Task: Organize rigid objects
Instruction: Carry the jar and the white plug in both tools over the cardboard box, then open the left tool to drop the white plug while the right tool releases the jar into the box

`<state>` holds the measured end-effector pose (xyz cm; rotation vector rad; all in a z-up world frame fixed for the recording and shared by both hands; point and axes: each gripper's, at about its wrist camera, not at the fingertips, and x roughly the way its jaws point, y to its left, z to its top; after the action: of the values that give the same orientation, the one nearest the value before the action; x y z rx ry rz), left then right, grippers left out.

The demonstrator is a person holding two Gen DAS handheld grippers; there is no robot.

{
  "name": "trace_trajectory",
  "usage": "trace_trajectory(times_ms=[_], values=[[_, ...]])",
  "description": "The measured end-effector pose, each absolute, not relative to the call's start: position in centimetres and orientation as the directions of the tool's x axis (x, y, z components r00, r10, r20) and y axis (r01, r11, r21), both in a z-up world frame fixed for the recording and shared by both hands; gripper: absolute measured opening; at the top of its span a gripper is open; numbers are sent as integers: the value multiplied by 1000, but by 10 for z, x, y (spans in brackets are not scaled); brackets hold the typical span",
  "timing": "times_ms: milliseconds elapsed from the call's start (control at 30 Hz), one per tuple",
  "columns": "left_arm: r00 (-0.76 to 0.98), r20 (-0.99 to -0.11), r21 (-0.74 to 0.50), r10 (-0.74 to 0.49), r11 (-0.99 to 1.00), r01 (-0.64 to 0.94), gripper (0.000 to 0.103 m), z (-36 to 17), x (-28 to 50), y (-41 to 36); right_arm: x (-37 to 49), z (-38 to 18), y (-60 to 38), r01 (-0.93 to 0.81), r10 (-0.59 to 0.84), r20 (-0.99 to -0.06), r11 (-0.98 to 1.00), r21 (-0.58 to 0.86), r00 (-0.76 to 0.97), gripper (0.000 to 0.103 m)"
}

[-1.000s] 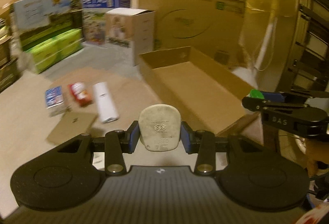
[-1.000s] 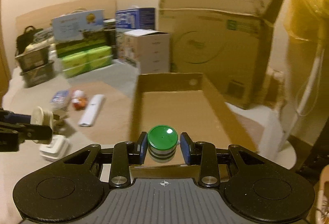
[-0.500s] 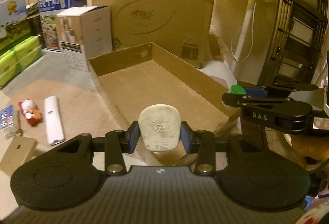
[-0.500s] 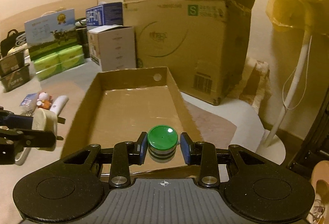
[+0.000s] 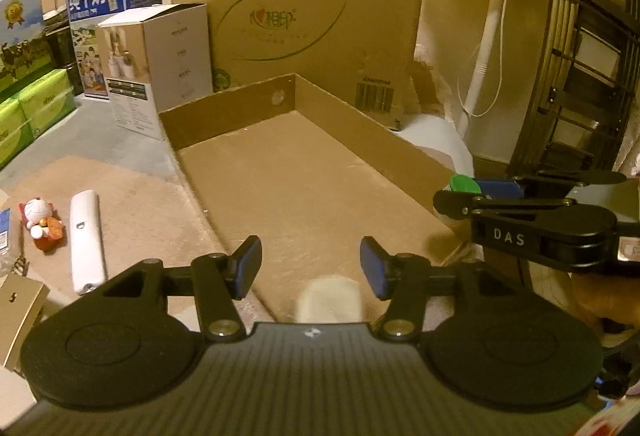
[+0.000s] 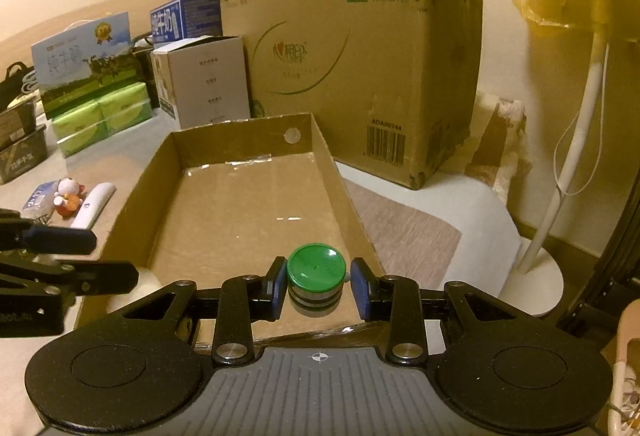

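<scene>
My left gripper (image 5: 310, 268) hangs over the near end of a shallow cardboard tray (image 5: 360, 124). Its jaws are opening and nothing is between them. The white plug (image 5: 330, 298) shows blurred just below them, over the tray floor and half hidden by the gripper body. My right gripper (image 6: 319, 288) is shut on a small jar with a green lid (image 6: 316, 268), held above the tray's (image 6: 240, 136) near right corner. The same right gripper (image 5: 460, 192) comes in from the right in the left wrist view, and the left gripper (image 6: 92, 256) from the left in the right wrist view.
A white remote (image 5: 86, 240) and a small toy figure (image 5: 40, 224) lie on the floor left of the tray. Behind it stand a large cardboard box (image 5: 300, 16) and a white carton (image 5: 160, 64). A fan pole (image 5: 484, 48) and a black rack (image 5: 580, 56) are at the right.
The left jaws have spread and the white plug has slipped down out of them. Both grippers have moved rightward over the tray; the right one still holds the jar.
</scene>
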<state>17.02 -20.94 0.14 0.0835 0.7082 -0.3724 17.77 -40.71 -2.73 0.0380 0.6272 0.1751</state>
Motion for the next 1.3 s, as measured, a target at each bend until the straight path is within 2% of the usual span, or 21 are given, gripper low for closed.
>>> trace_trajectory(times_ms=[633,833,1300], values=[[713,-652,-54,-258,954,296,51,5,145,-170,175,-29,-394,-183,222,-578,975,126,785,35],[718,-648,-61,-253,957,282,55,5,138,-162,166,-24,-395,-165,208,-564,978,127,799,47],[720,-658,-92,-223,972,218,61,4,103,-118,115,-15,-362,-194,244,-557,970,148,794,50]])
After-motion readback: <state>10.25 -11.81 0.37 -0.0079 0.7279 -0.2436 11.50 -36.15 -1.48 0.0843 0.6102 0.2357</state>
